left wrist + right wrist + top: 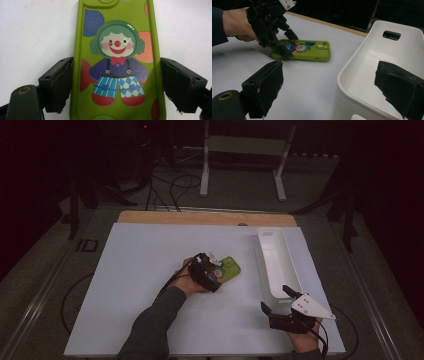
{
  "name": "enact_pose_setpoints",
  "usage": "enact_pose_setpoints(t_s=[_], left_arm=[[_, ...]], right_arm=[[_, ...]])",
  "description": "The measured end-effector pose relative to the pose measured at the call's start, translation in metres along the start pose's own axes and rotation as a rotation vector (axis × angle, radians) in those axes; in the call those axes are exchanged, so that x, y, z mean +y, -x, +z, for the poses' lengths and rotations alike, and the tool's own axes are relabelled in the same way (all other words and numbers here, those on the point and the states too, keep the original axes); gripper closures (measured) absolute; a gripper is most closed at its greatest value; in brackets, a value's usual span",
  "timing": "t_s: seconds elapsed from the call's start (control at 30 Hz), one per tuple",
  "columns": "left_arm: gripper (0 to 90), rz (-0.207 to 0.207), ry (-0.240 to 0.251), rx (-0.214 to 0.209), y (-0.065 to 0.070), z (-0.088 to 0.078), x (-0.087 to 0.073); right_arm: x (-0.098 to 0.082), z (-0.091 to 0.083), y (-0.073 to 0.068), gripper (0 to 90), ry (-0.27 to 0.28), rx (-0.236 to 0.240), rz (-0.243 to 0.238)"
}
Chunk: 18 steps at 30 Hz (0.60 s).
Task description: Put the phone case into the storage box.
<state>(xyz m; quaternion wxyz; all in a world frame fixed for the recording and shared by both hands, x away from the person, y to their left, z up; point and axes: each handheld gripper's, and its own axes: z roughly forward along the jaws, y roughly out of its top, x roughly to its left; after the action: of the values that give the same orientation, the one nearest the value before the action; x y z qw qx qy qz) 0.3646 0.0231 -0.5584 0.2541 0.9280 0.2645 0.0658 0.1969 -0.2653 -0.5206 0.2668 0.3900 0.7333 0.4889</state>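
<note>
A green phone (230, 267) with a cartoon clown on its back lies flat on the white table top (145, 270), near the middle. My left gripper (216, 273) reaches over it from the left. In the left gripper view its two black pads (60, 85) press against the phone's (117, 37) long sides, at the clown's legs. The right gripper view shows that gripper (289, 45) astride the phone (312, 51). My right gripper (275, 297) hovers at the table's near right, open, with nothing held between its jaws (332, 66).
A long white bin (272, 236) stands at the right of the table, its near end right beside my right gripper; its inside (372, 72) looks bare. Beyond the table's wooden far edge (205, 217) are cables and a white frame on the floor.
</note>
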Motion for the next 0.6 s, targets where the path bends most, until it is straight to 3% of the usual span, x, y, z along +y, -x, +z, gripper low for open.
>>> enact_pose_setpoints(t_s=[0.6], left_arm=[[16.4,0.003,0.038,0.028,0.002,-0.015,0.002]], right_arm=[[0.000,0.000,0.000,8.1,0.001,0.000,0.001]])
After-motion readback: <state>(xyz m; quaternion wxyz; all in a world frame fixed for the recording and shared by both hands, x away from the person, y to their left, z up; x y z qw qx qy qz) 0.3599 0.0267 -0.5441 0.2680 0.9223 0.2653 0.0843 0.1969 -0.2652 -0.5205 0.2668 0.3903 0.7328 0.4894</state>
